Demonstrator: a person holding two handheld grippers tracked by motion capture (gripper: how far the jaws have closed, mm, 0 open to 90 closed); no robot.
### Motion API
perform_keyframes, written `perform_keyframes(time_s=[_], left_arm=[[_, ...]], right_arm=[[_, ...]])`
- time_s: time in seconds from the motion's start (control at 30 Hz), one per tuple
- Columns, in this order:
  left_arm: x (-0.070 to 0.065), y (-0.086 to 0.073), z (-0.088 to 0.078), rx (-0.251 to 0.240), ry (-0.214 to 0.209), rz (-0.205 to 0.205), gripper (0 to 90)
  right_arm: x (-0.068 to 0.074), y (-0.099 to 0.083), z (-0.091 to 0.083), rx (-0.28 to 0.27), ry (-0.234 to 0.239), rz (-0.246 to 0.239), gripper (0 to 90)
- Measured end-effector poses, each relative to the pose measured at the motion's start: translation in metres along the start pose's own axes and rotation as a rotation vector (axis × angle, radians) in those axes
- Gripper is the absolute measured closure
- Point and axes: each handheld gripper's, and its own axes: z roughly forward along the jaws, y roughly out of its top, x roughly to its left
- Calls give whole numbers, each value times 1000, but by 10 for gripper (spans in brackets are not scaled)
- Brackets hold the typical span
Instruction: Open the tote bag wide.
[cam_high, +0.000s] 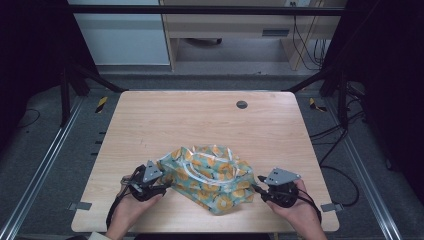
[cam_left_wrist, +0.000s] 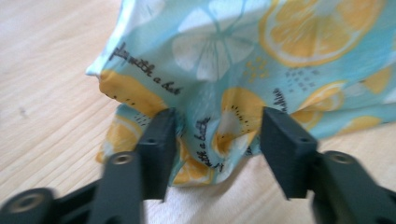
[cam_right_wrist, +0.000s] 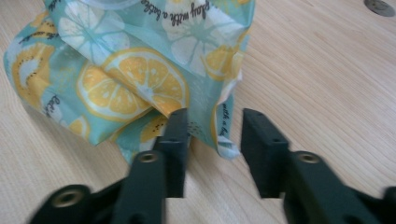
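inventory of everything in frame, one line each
bag: 1, teal cloth with yellow citrus print and script, crumpled, near edge of table, between the grippers
table: 1, light wood, centre
grommet: 1, dark grey, round, far right part of table
left gripper: 1, black, jaws open with a bag fold between them
right gripper: 1, black, jaws open at a bag edge
hands: 2, at the near table edge, one on each gripper

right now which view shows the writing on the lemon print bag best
The left gripper view: the black script on the bag runs large beside and between the jaws. The right gripper view shows a line of script along the bag's top edge and some on a hanging fold. In the high view the bag is too small to read.
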Motion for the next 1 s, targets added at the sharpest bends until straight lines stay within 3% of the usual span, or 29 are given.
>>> perform_keyframes(time_s=[0.07,0.1,0.17,0.27,0.3,0.4,0.53,0.57,0.67,0.77,0.8,0.83,0.87,0.9,0.93,0.97,1.0], left_arm=[[0,0,-4,-5,-2,-4,406],[0,0,-8,-21,-2,-13,343],[1,3,-21,-59,15,-31,302],[1,9,-28,-92,25,-27,260],[1,18,-33,-118,25,-29,244],[3,28,-34,-132,20,-22,236],[6,55,-30,-155,3,-12,226],[7,70,-23,-129,-22,16,210],[9,83,-13,-119,-26,21,213],[9,89,-4,-94,-57,23,248],[9,89,-4,-94,-57,23,260],[7,90,-1,-73,-72,25,289],[7,90,-1,-73,-72,25,339],[5,88,1,-55,-78,27,362],[5,88,1,-55,-78,27,402],[5,87,1,-56,-72,27,402],[6,85,0,-53,-73,29,492]], right_arm=[[1,0,-3,-9,2,1,532],[2,2,-8,-23,-12,9,443],[3,6,-15,-47,-23,8,388],[6,15,-22,-81,-22,15,350],[8,25,-25,-108,-7,5,328],[10,37,-26,-133,9,2,324],[12,70,-10,-158,61,-14,316],[13,77,-5,-155,75,-16,315],[12,95,9,-148,93,-29,320],[12,107,22,-124,139,-38,443],[12,107,22,-124,139,-38,443],[13,111,28,-91,180,-56,612],[13,111,28,-91,180,-56,612],[15,112,30,-85,201,-73,747],[15,112,30,-85,201,-73,747],[16,112,30,-81,202,-75,807],[17,112,29,-85,198,-79,853]])
